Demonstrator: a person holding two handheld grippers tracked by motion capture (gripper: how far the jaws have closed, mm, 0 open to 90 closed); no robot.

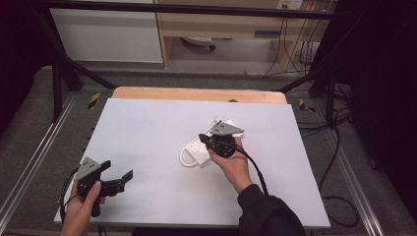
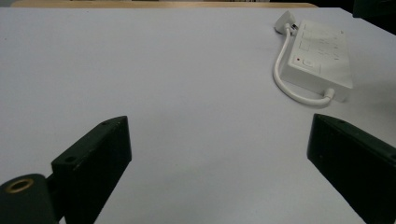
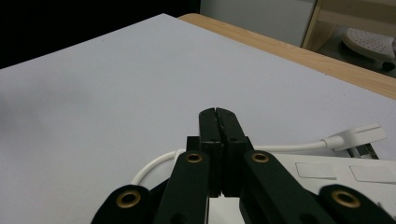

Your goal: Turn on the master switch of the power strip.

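Left hand-held gripper (image 1: 117, 178) was held at the near-left edge of the counter (image 1: 147, 128), jaws spread wide, nothing between them, well apart from the power strip (image 1: 202, 150). Farther in, right hand-held gripper (image 1: 205, 140) was seen over the strip's near end, jaws pressed together, nothing pinched; its tips sat by the switch end, contact could not be told. Strip lay flat mid-counter, white cable (image 2: 292, 84) looped back to its plug (image 2: 286, 21). Judged: early stage, strip not yet gripped or moved.

power strip (image 1: 199, 150) half hidden under right gripper (image 1: 202, 139), socket markings too small to read
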